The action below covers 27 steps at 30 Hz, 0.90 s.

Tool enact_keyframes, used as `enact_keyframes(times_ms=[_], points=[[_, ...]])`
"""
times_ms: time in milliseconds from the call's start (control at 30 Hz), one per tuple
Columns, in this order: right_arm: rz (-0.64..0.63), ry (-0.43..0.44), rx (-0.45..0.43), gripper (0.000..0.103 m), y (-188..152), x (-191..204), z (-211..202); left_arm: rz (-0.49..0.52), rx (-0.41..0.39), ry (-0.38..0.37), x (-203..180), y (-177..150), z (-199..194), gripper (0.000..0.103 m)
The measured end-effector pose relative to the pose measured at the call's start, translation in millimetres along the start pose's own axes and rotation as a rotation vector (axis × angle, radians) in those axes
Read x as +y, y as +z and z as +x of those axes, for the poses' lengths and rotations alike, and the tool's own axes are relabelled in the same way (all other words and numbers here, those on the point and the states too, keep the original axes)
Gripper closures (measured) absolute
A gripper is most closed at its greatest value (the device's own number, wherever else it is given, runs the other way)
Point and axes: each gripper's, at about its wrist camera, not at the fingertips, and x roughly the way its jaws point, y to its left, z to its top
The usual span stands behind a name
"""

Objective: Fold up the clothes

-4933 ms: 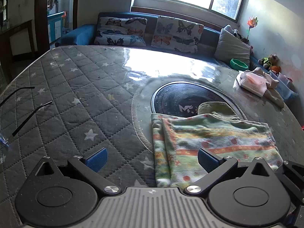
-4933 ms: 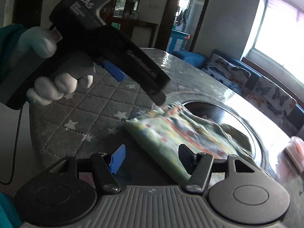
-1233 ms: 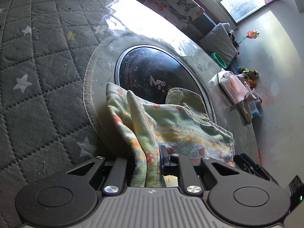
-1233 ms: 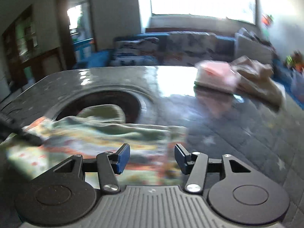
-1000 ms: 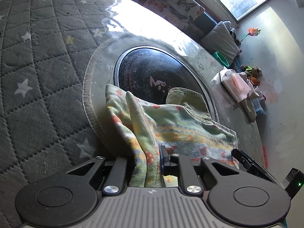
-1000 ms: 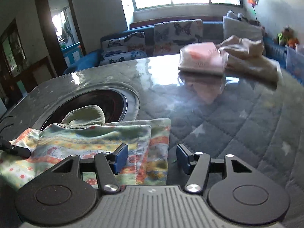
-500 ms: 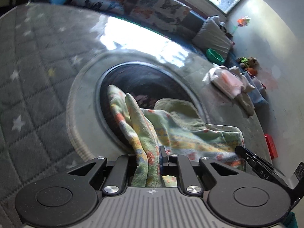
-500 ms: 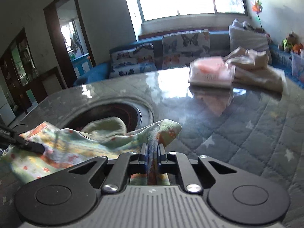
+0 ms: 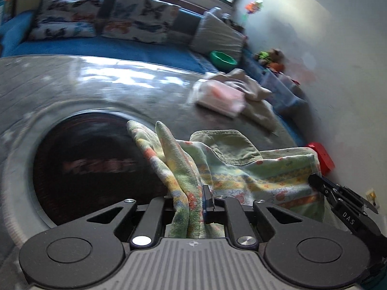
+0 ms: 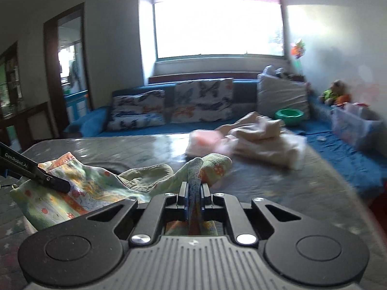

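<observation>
A pale green and yellow patterned garment (image 9: 254, 176) with orange flowers and an olive-green part hangs lifted between both grippers above the table. My left gripper (image 9: 191, 193) is shut on its bunched left edge. My right gripper (image 10: 194, 188) is shut on a folded corner at the other side. In the left wrist view the right gripper (image 9: 316, 181) shows as a black tip at the garment's far right edge. In the right wrist view the left gripper (image 10: 64, 187) pinches the garment (image 10: 84, 193) at the left.
The table (image 9: 150, 96) has a grey quilted star cover and a round dark glass inset (image 9: 84, 166). A stack of folded pink and beige clothes (image 10: 256, 142) lies at its far right. Behind it are a blue sofa (image 10: 145, 125), a green bowl (image 10: 289, 114) and a red box (image 9: 323, 157).
The right gripper closed on the garment's corner. Both grippers then rose and carried the garment up off the table, and the left view rolled and swung toward the sofa.
</observation>
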Motion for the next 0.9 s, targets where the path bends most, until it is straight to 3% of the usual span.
enact_keyframes(times_ms=[367,633,900], points=[[0.052,-0.166,0.026,0.095,-21.4,-62.0,-24.1,0.120,0.074,-0.093,-65.5,-3.8,57.7,0.091],[0.108,-0.207,0.091,0.095,-54.1,-86.4,-21.7,0.154,0.181,-0.051,-73.0,-23.3,98.5,0.089],[0.143,-0.237,0.156,0.091,-71.4,-101.5,-9.9,0.152,0.208,0.000,-60.5,-31.0,100.4,0.072]])
